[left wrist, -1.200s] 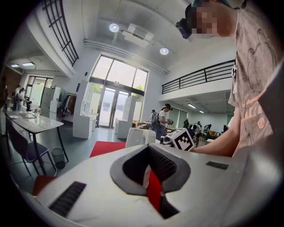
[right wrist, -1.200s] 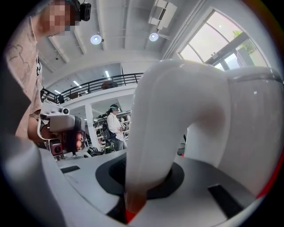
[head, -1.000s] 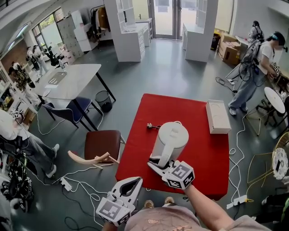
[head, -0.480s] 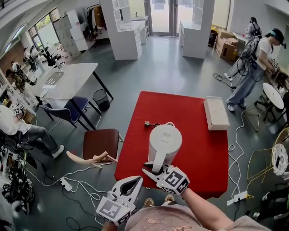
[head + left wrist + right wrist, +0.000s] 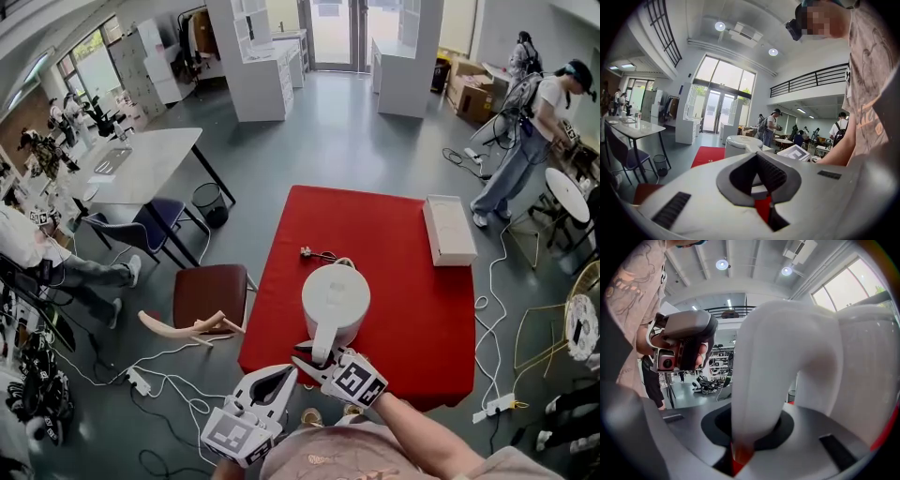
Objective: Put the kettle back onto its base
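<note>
A white kettle (image 5: 335,298) is over the red table (image 5: 422,319), its handle (image 5: 324,345) toward me. My right gripper (image 5: 315,355) is shut on that handle. In the right gripper view the handle (image 5: 761,380) fills the space between the pads and the kettle body (image 5: 865,376) stands at right. A black cord with its plug (image 5: 307,252) runs under the kettle; the base is hidden below it. My left gripper (image 5: 287,373) hangs off the table's near edge, left of the handle, shut on nothing; its view shows its tips (image 5: 757,157) together and the kettle (image 5: 740,144) beyond.
A long white box (image 5: 448,230) lies at the red table's far right. A brown chair (image 5: 212,294) stands left of the table, with a white table (image 5: 141,164) and blue chair farther left. Cables and power strips trail on the floor. People work at the room's right.
The right gripper has brought the kettle a little nearer to me and lower, with a slight roll. The left gripper has stayed where it was.
</note>
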`<action>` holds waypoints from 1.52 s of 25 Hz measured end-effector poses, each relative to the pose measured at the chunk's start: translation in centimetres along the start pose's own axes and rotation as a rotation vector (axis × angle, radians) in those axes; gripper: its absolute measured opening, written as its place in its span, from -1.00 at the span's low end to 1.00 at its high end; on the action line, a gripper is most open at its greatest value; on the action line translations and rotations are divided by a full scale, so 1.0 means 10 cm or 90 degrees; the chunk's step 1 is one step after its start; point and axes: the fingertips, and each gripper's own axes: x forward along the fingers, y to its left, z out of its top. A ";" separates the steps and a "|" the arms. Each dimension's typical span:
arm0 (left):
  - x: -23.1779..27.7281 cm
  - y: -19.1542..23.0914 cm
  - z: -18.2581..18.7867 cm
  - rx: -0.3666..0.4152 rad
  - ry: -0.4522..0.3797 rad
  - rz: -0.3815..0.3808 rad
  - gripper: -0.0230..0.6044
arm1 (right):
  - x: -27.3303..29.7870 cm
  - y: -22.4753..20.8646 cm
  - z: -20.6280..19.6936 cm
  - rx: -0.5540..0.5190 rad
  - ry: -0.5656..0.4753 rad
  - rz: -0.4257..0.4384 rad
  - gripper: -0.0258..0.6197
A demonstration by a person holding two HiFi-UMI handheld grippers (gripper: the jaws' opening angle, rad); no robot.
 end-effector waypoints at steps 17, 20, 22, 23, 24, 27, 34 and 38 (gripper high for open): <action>-0.07 0.02 -0.02 0.009 -0.018 0.005 -0.94 | 0.01 -0.07 -0.07 -0.024 0.060 -0.069 -0.55; -0.07 -0.01 -0.03 0.007 -0.020 0.001 -0.94 | 0.02 -0.08 -0.09 -0.009 0.072 -0.087 -0.41; -0.09 -0.03 -0.04 0.007 -0.021 -0.003 -0.94 | 0.02 -0.07 -0.10 0.015 0.075 -0.091 -0.24; -0.10 -0.04 -0.05 0.007 -0.022 -0.005 -0.94 | 0.02 -0.07 -0.11 0.025 0.076 -0.093 -0.21; -0.11 -0.04 -0.06 0.007 -0.022 -0.006 -0.94 | 0.01 -0.07 -0.11 0.031 0.077 -0.095 -0.20; -0.13 -0.05 -0.07 0.005 -0.019 -0.007 -0.94 | -0.02 -0.08 -0.08 0.032 0.078 -0.104 -0.20; -0.17 -0.11 -0.11 0.006 -0.019 -0.019 -0.94 | -0.29 -0.13 -0.07 0.040 0.070 -0.140 -0.20; -0.18 -0.12 -0.10 0.004 -0.007 -0.017 -0.94 | -0.62 -0.15 -0.10 0.037 0.074 -0.176 -0.19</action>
